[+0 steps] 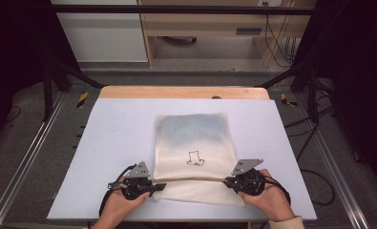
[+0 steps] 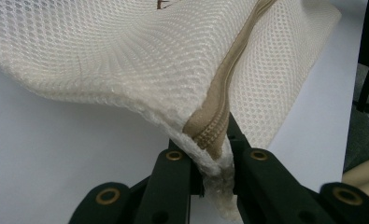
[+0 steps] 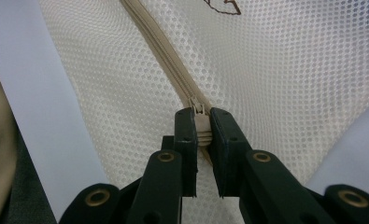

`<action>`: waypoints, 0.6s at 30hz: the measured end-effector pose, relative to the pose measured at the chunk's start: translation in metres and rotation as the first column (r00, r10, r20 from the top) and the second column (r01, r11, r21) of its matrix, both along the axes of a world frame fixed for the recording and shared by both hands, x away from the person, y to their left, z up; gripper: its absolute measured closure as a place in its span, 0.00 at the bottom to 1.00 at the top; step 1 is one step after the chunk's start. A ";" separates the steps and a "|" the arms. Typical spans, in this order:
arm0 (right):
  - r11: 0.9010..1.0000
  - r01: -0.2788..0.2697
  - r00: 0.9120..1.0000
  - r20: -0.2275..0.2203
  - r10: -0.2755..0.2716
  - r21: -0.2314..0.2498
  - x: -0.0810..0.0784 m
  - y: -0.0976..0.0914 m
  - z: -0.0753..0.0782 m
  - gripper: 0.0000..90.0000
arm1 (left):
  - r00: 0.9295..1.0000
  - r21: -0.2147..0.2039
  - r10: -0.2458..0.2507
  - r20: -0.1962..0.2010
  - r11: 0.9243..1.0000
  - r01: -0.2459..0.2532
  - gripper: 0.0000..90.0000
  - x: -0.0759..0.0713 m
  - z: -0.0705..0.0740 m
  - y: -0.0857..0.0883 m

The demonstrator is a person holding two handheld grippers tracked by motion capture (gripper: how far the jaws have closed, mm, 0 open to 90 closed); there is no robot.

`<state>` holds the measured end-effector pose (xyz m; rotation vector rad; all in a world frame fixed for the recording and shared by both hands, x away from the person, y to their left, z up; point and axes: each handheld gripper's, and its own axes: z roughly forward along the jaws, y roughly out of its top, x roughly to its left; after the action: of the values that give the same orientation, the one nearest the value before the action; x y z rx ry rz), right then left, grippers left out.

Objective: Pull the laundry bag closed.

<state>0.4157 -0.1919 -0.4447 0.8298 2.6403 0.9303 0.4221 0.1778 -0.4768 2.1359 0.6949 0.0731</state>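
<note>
The cream mesh zippered laundry bag lies between both grippers; the left gripper clamps its zipper-end corner, the right gripper pinches the beige zipper pull. If that small pull slips from the jaws under tension, the zipper may stall.

1 mesh bag, cream, flat on 1 pale table; all else placed rel. to the bag. 1 tan zipper runs across bag's near end. 1 small outline drawing on bag, just beyond zipper. 2 grippers: left gripper at bag's near-left corner, right gripper at near-right edge, 1 at each zipper end. 2 hands: left hand, right hand, both nearer than bag. 1 zipper pull betw. right gripper's jaws.
</note>
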 end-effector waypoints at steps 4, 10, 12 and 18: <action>1.000 0.006 1.000 -0.004 -0.006 0.001 -0.002 -0.002 -0.002 0.91 | 1.000 0.002 0.000 0.001 1.000 0.000 0.94 0.000 0.000 0.000; 1.000 0.013 1.000 -0.004 -0.013 0.007 -0.004 -0.007 -0.003 0.91 | 1.000 -0.001 0.003 0.000 1.000 -0.003 0.94 -0.001 0.000 0.001; 1.000 0.020 1.000 -0.007 -0.020 0.008 -0.005 -0.008 -0.003 0.91 | 1.000 0.000 0.003 0.002 1.000 -0.003 0.94 -0.001 0.000 0.001; 1.000 0.028 1.000 -0.006 -0.028 0.011 -0.005 -0.011 -0.005 0.91 | 1.000 0.001 0.005 0.004 1.000 -0.005 0.94 -0.001 0.001 0.001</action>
<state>0.4112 -0.2032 -0.4501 0.8716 2.6234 0.9379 0.4215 0.1789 -0.4758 2.1340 0.6980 0.0805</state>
